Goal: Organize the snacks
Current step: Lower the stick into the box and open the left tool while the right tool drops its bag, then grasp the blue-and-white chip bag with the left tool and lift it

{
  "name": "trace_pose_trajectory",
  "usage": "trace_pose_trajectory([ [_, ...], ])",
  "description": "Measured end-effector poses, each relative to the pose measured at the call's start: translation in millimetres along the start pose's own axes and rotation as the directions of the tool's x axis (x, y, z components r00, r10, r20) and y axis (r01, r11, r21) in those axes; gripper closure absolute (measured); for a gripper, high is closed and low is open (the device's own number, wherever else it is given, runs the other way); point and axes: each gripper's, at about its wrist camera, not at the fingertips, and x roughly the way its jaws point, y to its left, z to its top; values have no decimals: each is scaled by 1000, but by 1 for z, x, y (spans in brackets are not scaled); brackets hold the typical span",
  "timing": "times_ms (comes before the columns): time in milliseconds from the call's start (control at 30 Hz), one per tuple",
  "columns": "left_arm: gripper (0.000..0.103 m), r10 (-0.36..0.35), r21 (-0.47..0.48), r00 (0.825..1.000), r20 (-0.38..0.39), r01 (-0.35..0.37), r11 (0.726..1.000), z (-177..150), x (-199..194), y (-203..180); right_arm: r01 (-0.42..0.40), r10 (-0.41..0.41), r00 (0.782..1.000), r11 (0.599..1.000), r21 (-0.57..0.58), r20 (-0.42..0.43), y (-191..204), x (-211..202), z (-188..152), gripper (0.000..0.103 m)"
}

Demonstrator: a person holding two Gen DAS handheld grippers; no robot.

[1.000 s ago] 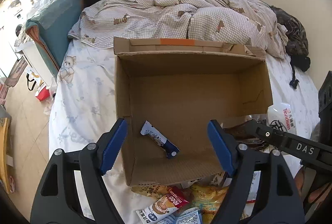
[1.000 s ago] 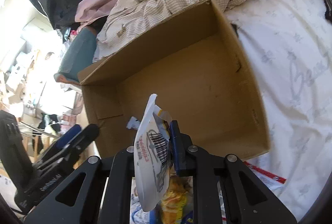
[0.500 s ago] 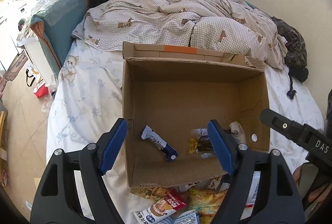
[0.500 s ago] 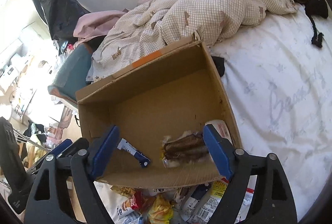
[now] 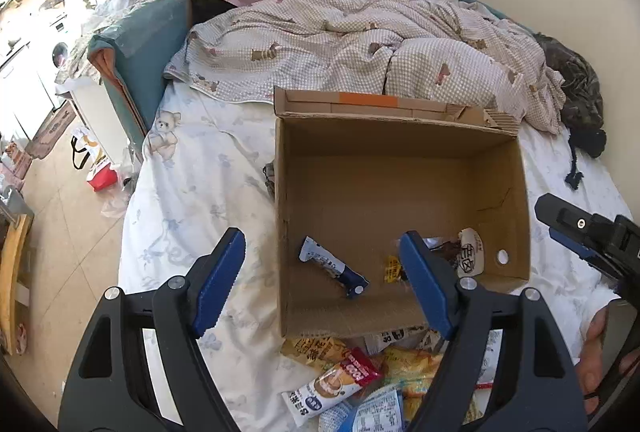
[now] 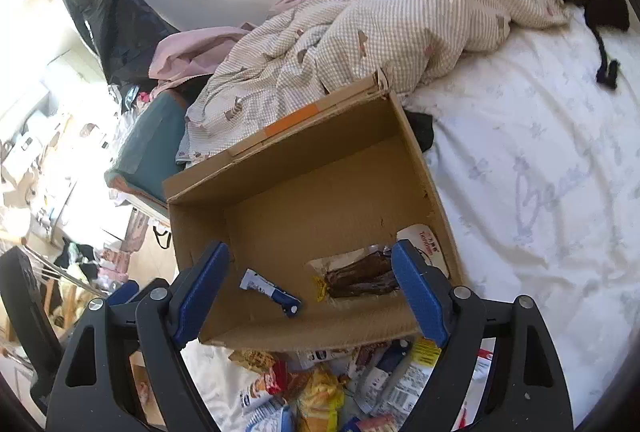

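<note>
A: Two packets in cardboard box (image 6: 320, 191), near front wall: blue-white stick packet (image 6: 270, 290) left-centre, clear pack w/ brown pieces (image 6: 360, 276) to its right, resting vs. right wall. Apart, not touching.

B: Outside box?

A: Loose snack pile (image 6: 320, 392) on white bedsheet (image 6: 540, 171), touching box's front wall. Red-white sachet (image 5: 340, 380) at pile's left edge.

B: Grippers?

A: Left gripper (image 5: 324, 278): fingers wide apart, nothing between pads, above box's front-left corner. Right gripper (image 6: 310, 292): fingers wide apart, empty, above front wall; both packets seen through gap.

B: Obstructions, edges?

A: Checked duvet (image 5: 360, 47) bunched vs. back flap. Dark item (image 6: 424, 129) just beside right rear corner. Teal cushion (image 5: 148, 47) left, well apart. Box top open, rear half of floor bare. Open sheet right of box; left of box, sheet up to bed edge.
</note>
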Motion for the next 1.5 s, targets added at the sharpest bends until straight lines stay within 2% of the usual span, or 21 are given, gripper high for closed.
trace_pose_trajectory([
  [133,26,-27,41,998,64,25,999,-4,-25,-1,20,-19,999,1000,-9,39,4,-23,-7,11],
  [200,26,-31,38,995,94,28,999,-7,-39,1,33,-32,998,999,-26,59,6,-35,-12,6],
  [267,26,-33,19,994,107,32,999,-10,-51,6,50,-47,997,998,-43,68,7,-45,-18,6],
  [300,22,-35,7,993,113,35,999,-13,-57,8,56,-53,996,998,-39,76,6,-52,-23,6],
  [333,13,-34,-1,992,121,34,999,-15,-62,11,61,-57,995,997,-37,82,5,-57,-27,6],
  [400,2,-19,-17,989,145,21,1000,-21,-72,17,82,-77,993,995,-51,88,6,-67,-36,6],
  [467,0,-9,-30,989,150,14,999,-26,-79,23,105,-99,991,993,-61,92,6,-74,-44,6],
  [633,0,27,-86,995,94,-19,996,-47,-83,42,129,-124,989,990,-55,74,1,-86,-65,6],
  [733,0,59,-84,998,26,-57,995,-60,-76,45,131,-129,990,990,-58,49,-1,-87,-75,6],
  [767,0,59,-80,998,-4,-59,995,-65,-72,44,136,-134,990,989,-64,47,-1,-87,-78,6],
  [867,0,-2,-112,995,-98,-9,994,-83,-59,43,142,-140,990,986,-83,30,-2,-84,-84,6],
  [967,0,-91,-172,967,-237,50,984,-106,-35,39,132,-133,991,989,-60,-13,-10,-80,-87,6],
  [1067,0,-194,-282,907,-373,89,955,-130,-2,33,140,-141,990,990,-11,-32,-22,-77,-86,6],
  [1133,0,-224,-314,884,-410,94,945,-141,12,27,147,-146,988,989,23,-46,-30,-75,-85,6],
  [1267,0,-270,-326,823,-500,110,939,-157,43,9,158,-155,986,986,53,-62,-42,-72,-84,6],
  [1500,3,-284,-317,777,-562,115,942,-170,59,-6,154,-144,985,982,108,-94,-55,-65,-82,6],
])
